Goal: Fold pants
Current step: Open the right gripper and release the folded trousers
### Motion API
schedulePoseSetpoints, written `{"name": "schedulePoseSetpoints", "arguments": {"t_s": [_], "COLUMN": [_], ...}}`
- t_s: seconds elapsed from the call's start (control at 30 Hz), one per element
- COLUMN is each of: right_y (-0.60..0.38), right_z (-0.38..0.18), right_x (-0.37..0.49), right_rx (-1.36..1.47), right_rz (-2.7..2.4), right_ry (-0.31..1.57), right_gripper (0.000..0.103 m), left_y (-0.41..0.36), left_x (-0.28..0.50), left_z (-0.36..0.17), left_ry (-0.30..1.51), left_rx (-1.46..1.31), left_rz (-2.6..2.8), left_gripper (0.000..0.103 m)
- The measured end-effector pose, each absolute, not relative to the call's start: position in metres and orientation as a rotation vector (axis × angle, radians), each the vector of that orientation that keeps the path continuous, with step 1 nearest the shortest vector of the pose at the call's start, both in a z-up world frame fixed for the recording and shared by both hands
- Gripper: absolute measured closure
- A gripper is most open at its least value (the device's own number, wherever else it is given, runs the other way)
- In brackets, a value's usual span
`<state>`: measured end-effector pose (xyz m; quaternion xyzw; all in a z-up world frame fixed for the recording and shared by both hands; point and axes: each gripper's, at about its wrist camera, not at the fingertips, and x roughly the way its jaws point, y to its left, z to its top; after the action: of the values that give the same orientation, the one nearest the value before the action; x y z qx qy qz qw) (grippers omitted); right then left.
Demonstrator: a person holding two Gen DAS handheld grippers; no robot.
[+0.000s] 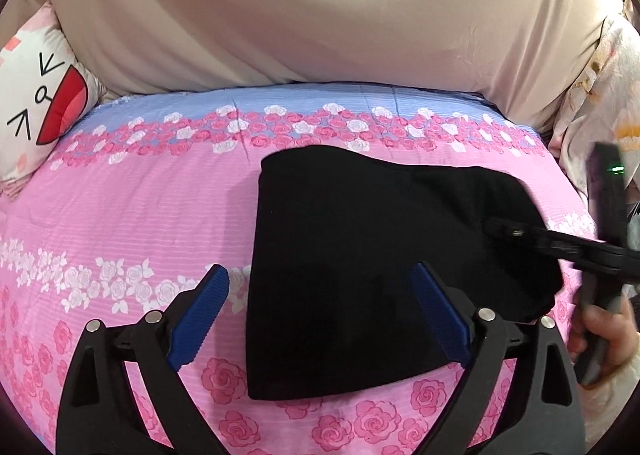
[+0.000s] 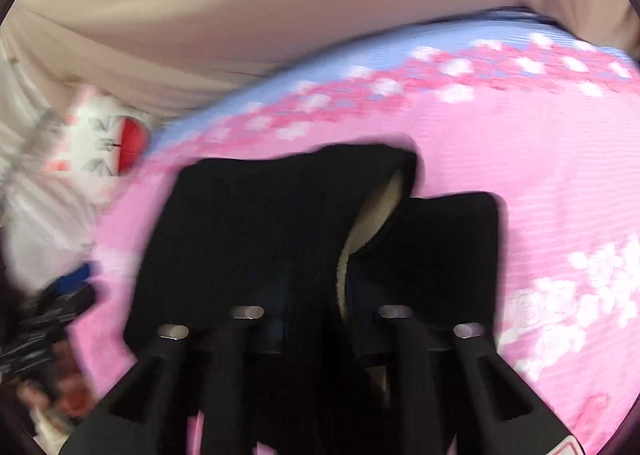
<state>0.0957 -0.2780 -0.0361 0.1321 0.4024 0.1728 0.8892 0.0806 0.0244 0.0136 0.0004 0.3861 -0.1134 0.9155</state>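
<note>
**Black pants folded on the rose bedspread**

The pink bedspread (image 1: 120, 207) carries the folded black pants (image 1: 360, 255). My left gripper (image 1: 320, 311) hovers wide open, empty, over their left edge. My right gripper (image 2: 316, 319) blurs against them; its grip I cannot tell.

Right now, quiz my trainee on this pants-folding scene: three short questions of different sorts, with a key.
1. True or false: the left gripper is clamped on the black pants.
2. Multiple choice: the pants lie on (A) a wooden table, (B) a pink floral bedspread, (C) a grey carpet.
3. Fill in: in the left wrist view, a cartoon-face ______ sits at the far left edge of the bed.

Key
1. False: its blue pads stand wide apart, one over the bedspread and one over the pants.
2. B.
3. Pillow. The right gripper reaches over the pants from the right; the blurred right wrist view does not settle its grip.
</note>
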Motion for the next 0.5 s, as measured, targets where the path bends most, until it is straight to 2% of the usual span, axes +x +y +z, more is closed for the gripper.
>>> {"name": "schedulePoseSetpoints", "arguments": {"t_s": [0.07,0.13,0.17,0.2,0.23,0.33,0.37,0.4,0.43,0.5], "right_y": [-0.288,-0.302,-0.309,-0.311,-0.315,-0.330,-0.332,-0.334,-0.335,-0.337], "right_z": [-0.019,-0.027,-0.047,-0.060,-0.073,-0.061,-0.053,-0.049,-0.049,-0.062], "right_x": [0.072,0.063,0.069,0.073,0.076,0.059,0.049,0.042,0.037,0.036], "right_rx": [0.270,0.289,0.260,0.244,0.273,0.390,0.377,0.371,0.367,0.375], "right_rz": [0.338,0.286,0.208,0.175,0.179,0.171,0.148,0.134,0.123,0.129], "right_ry": [0.777,0.791,0.839,0.877,0.898,0.844,0.809,0.791,0.787,0.824], "right_gripper": [0.085,0.083,0.076,0.059,0.054,0.054,0.046,0.027,0.019,0.015], "left_y": [0.026,0.027,0.027,0.025,0.024,0.025,0.028,0.032,0.036,0.044], "left_x": [0.081,0.083,0.086,0.089,0.093,0.099,0.098,0.095,0.093,0.090], "left_z": [0.015,0.012,0.007,0.002,-0.005,-0.019,-0.021,-0.022,-0.023,-0.029], "left_ry": [0.788,0.786,0.791,0.804,0.821,0.872,0.879,0.877,0.870,0.867], "left_rx": [0.004,0.013,0.017,0.018,0.017,-0.010,-0.023,-0.037,-0.043,-0.050], "left_rz": [-0.238,-0.233,-0.231,-0.234,-0.234,-0.232,-0.238,-0.238,-0.233,-0.199], "left_gripper": [0.012,0.012,0.012,0.012,0.012,0.012,0.012,0.012,0.011,0.007]}}
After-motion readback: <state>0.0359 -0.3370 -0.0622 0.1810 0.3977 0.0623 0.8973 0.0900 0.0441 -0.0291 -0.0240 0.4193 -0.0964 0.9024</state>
